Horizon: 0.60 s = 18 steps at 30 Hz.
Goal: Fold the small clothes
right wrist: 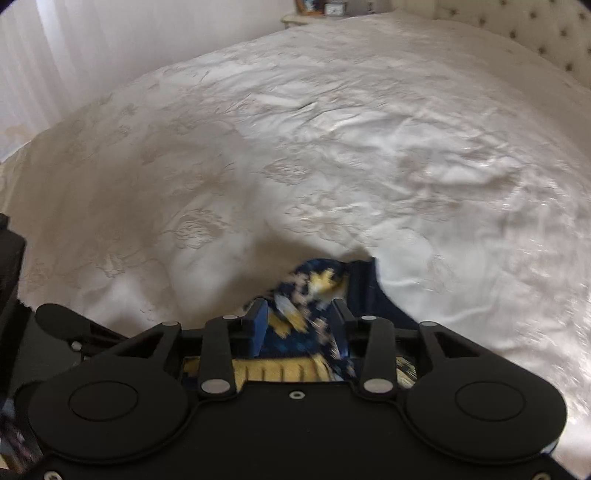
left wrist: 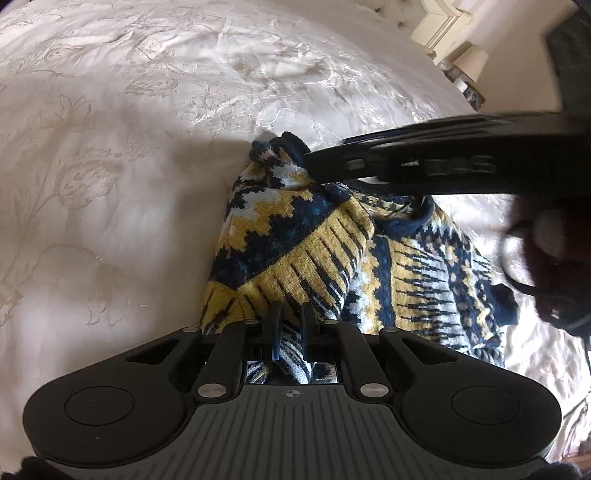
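Knitted sweater (right wrist: 314, 291) blurred between right tongs (right wrist: 301, 314)

Cream bedspread (right wrist: 332, 147) with woven floral pattern, lightly creased, covering bed; tufted headboard (right wrist: 535, 40) at upper right; white curtain (right wrist: 74, 55) along far left; nightstand (right wrist: 295, 18) beyond bed bearing small clock (right wrist: 334, 8); lamp shade (left wrist: 474, 64) at bedside

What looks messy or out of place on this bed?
Only the patterned sweater: it lies bunched and half folded near the edge of the cream bedspread, one part doubled over the rest. The left tongs pinch its knit; the right tongs stand open around a fold. Nothing looks spilled or torn.
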Tool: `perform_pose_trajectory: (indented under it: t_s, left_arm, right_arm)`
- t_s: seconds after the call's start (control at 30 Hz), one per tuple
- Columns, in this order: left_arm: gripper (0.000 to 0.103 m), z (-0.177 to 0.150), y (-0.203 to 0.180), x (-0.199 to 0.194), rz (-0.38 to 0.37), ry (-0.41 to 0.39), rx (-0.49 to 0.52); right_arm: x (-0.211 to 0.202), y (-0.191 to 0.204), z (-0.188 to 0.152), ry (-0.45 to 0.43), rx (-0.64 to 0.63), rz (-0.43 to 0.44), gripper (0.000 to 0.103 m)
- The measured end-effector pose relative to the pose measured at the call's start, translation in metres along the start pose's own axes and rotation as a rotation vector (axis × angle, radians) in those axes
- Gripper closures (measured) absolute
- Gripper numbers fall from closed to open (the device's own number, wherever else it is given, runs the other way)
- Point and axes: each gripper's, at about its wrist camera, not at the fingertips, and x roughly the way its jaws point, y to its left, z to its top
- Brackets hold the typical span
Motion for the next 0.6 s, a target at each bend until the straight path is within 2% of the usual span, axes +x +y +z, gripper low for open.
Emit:
perform_pose_trajectory:
  t_s: [0.07, 0.1, 0.13, 0.23, 0.3, 0.33, 0.4, 0.5, 0.6]
  left_arm:
    - [0.093, -0.001, -0.001, -0.002, 0.004, -0.001, 0.003]
    - [0.093, -0.001, -0.001, -0.003, 0.007, -0.001, 0.003]
    - [0.093, -0.001, 0.0, -0.005, 0.009, -0.001, 0.002]
    - [0.093, -0.003, 0.0, -0.016, 0.038, -0.015, 0.005]
    - [0.093, -0.004, -0.001, -0.026, 0.063, -0.026, 0.016]
    - [0.093, -0.005, -0.002, -0.031, 0.074, -0.027, 0.024]
    - [0.093, -0.007, -0.005, -0.041, 0.097, -0.036, 0.049]
    - [0.093, -0.008, -0.015, -0.055, 0.112, -0.059, 0.087]
    - [0.093, -0.003, -0.031, -0.062, 0.085, -0.085, 0.135]
  right_arm:
    - [0.018, 0.003, 0.005, 0.044, -0.023, 0.009, 0.056]
    - [0.026, 0.002, 0.008, 0.063, -0.032, 0.019, 0.062]
    - [0.033, 0.0, 0.01, 0.079, -0.031, 0.031, 0.098]
    - [0.039, -0.015, 0.029, 0.031, 0.052, 0.014, 0.096]
    - [0.035, -0.031, 0.042, -0.045, 0.158, 0.03, 0.093]
    - [0.031, -0.037, 0.047, -0.089, 0.192, 0.041, 0.084]
    - [0.019, -0.05, 0.053, -0.156, 0.256, 0.038, 0.084]
    - [-0.003, -0.061, 0.048, -0.213, 0.296, 0.006, 0.084]
    - [-0.025, -0.072, 0.026, -0.221, 0.335, -0.034, 0.084]
